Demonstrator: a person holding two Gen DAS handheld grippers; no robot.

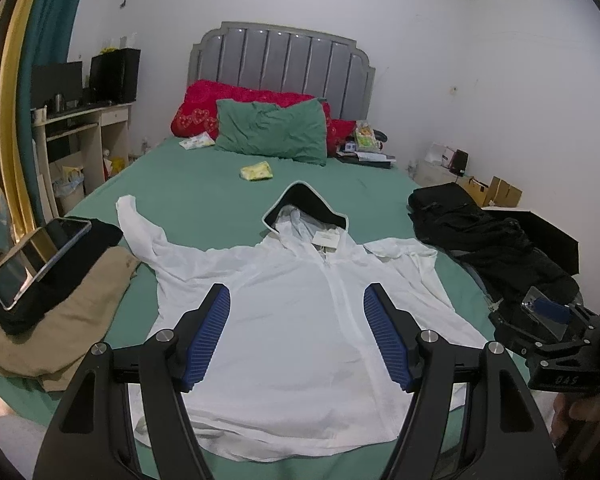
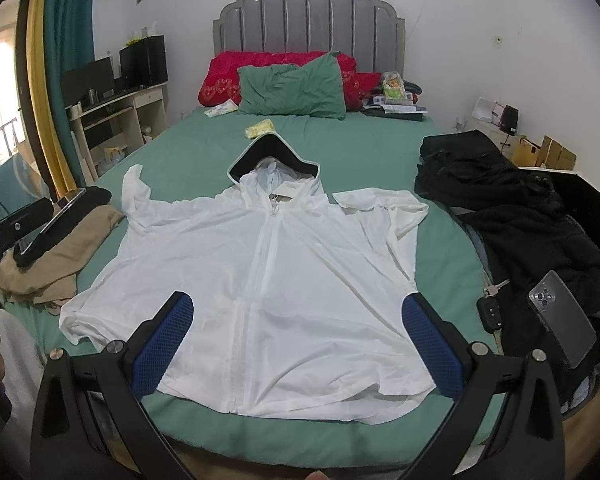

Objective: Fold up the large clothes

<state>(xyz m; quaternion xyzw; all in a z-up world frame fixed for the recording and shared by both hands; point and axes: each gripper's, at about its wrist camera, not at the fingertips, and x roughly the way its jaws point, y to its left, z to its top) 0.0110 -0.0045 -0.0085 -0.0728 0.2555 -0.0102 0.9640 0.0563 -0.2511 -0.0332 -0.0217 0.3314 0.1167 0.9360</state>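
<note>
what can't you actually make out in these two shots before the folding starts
- White zip-front hooded jacket: part of its hem, in the left wrist view, is covered by the open left gripper.
- Small paper tag at its neck: print too small to read in either view.
- Tablet in a grey case on the tan folded cloth: in the right wrist view, mostly cut off by the other tool.
- Right gripper: open; its handle lies below the frame edge.
</note>
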